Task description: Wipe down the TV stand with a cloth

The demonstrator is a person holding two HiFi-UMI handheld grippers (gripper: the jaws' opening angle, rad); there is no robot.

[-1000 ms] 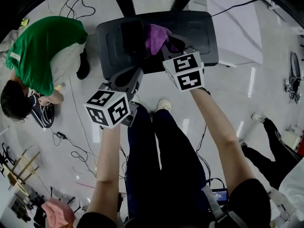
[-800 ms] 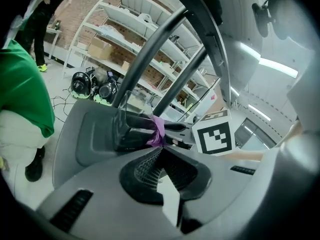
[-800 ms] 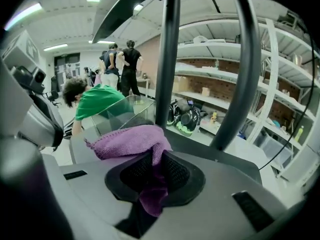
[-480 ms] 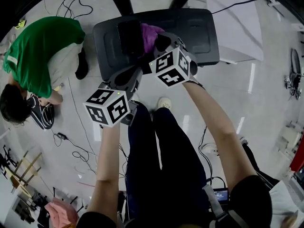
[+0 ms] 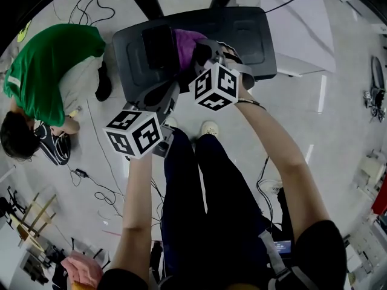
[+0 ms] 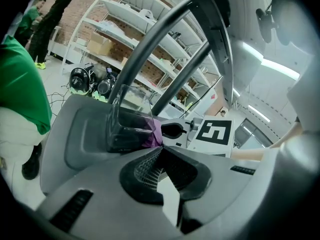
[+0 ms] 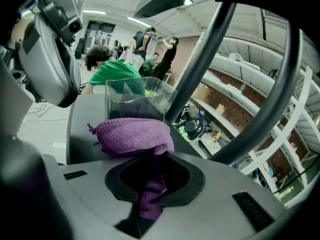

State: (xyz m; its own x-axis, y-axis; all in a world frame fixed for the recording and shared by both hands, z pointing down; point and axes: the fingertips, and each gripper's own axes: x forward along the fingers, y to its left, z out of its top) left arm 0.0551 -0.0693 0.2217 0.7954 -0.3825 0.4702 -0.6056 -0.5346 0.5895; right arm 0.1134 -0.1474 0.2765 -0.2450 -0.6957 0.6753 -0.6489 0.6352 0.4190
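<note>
Fingers on the right gripper [image 7: 150, 184] are pinched on a purple cloth [image 7: 131, 134], whose bunched bulk presses on the dark grey TV stand [image 5: 251, 38], just beside a clear box [image 7: 137, 98] standing on it. Left gripper [image 6: 159, 166] fingers are closed together on nothing (it hovers at the stand's near edge, idle). Wiping looks under way around the middle of the top, I judge; the wide stretch to the right, the far rim and the patch under the box likely remain. No streaks or dust show, so what is cleaned cannot be told.
</note>
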